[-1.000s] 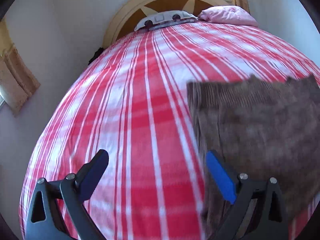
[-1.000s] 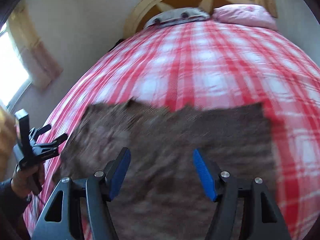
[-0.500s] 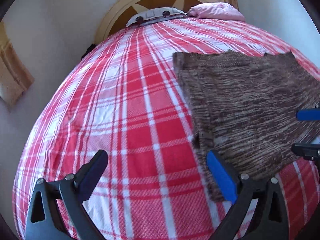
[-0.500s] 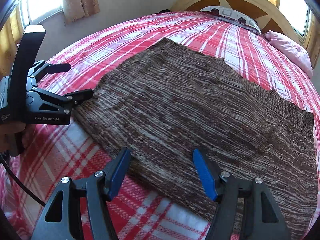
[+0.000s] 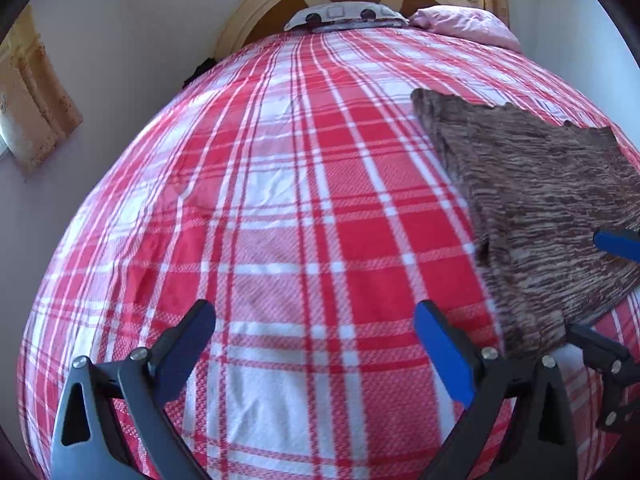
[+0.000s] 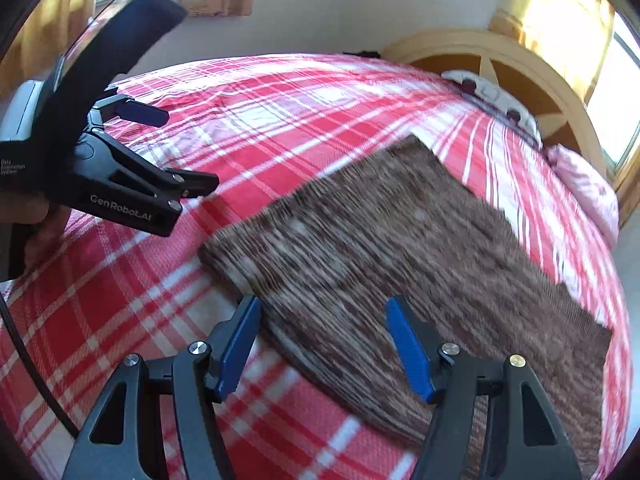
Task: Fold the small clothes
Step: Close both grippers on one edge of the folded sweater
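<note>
Plaid bedspread [image 5: 280, 200]: brown knit garment [image 6: 400, 260] beneath right jaws (parted).

My two grippers, left [image 5: 314, 344] and right [image 6: 320, 340], have black frames, silver screws, blue pads; the left body reads "GenRobot.AI", with what looks like a black cable.

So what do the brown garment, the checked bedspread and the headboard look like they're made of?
Brown garment: looks like knitted yarn, matte; fine ribbed rows in mixed brown and cream. The fibre can't be told.
Bedspread: looks like woven cloth, perhaps cotton, matte; red and white check with visible weave and soft creases.
Headboard: probably painted wood, smooth cream arch over darker brown panels.
</note>
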`<state>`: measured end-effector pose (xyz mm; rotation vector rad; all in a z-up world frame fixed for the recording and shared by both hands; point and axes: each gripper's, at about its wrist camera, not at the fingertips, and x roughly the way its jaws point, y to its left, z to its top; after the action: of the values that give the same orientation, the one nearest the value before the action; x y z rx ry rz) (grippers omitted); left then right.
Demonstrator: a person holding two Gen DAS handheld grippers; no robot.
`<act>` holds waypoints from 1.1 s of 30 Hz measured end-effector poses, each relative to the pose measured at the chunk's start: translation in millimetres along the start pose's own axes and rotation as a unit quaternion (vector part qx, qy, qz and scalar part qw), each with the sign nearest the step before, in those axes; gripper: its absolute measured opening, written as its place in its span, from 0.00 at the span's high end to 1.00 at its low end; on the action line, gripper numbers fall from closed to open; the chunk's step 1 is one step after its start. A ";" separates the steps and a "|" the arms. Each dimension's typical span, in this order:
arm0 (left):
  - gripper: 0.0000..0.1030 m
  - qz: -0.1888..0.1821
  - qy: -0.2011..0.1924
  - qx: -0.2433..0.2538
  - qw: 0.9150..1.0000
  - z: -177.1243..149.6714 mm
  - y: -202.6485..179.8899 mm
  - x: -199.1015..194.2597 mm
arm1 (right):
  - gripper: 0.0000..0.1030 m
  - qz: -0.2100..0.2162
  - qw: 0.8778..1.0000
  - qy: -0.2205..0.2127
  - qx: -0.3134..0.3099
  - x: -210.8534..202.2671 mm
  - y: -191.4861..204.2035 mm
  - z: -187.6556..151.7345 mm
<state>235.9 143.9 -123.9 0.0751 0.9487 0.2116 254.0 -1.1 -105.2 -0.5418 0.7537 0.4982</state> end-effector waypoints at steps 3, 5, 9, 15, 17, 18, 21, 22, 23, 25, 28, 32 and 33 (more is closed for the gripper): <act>0.01 -0.010 0.009 -0.015 1.000 -1.1 8.6 3.5 | 0.36 -0.014 1.000 -0.006 -0.013 3.1 8.6 5.4; 0.01 -0.014 0.011 -0.026 0.999 -0.8 14.2 3.8 | 0.36 -0.015 1.000 -0.012 -0.019 1.7 13.2 7.4; 0.01 -0.009 0.004 -0.041 0.999 1.4 25.0 4.1 | 0.36 -0.013 0.999 -0.030 -0.043 -9.8 25.2 5.1; 0.01 -0.026 -0.008 -0.062 0.998 8.5 39.1 7.0 | 0.36 -0.030 0.995 -0.040 -0.092 -9.5 45.4 4.2; 0.01 -0.054 -0.016 -0.072 0.996 12.2 42.9 6.0 | 0.36 -0.035 0.993 -0.039 -0.101 -5.2 48.8 5.2; 0.01 -0.067 -0.020 -0.077 0.995 14.5 44.1 6.0 | 0.36 -0.038 0.993 -0.039 -0.105 -3.0 50.1 5.9; 0.01 -0.103 -0.034 -0.082 0.991 26.7 42.4 6.6 | 0.36 -0.051 0.992 -0.038 -0.109 4.5 52.5 6.9; 0.01 -0.115 -0.038 -0.082 0.989 31.6 40.8 7.8 | 0.37 -0.048 0.993 -0.038 -0.105 4.5 51.5 6.6; 0.01 -0.130 -0.041 -0.083 0.987 36.1 39.3 9.0 | 0.49 -0.041 0.993 -0.039 -0.102 4.4 50.6 5.9; 0.01 -0.167 -0.045 -0.089 0.981 46.8 35.6 14.0 | 0.83 -0.052 0.994 -0.027 -0.092 8.0 48.1 4.1; 0.01 -0.207 -0.046 -0.105 0.972 64.6 26.4 24.4 | 0.87 -0.047 0.995 -0.026 -0.078 9.0 43.1 3.3; 0.01 -0.241 -0.045 -0.100 0.964 88.2 5.1 38.1 | 0.87 -0.056 0.994 -0.029 -0.084 10.0 45.8 1.5; 0.01 -0.242 -0.046 -0.096 0.964 92.8 1.0 40.5 | 0.87 -0.059 0.994 -0.030 -0.086 10.0 47.1 1.0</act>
<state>334.0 156.2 -102.0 -0.3209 0.8227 -0.1526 232.6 37.2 -125.0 -0.7251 0.6193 0.4699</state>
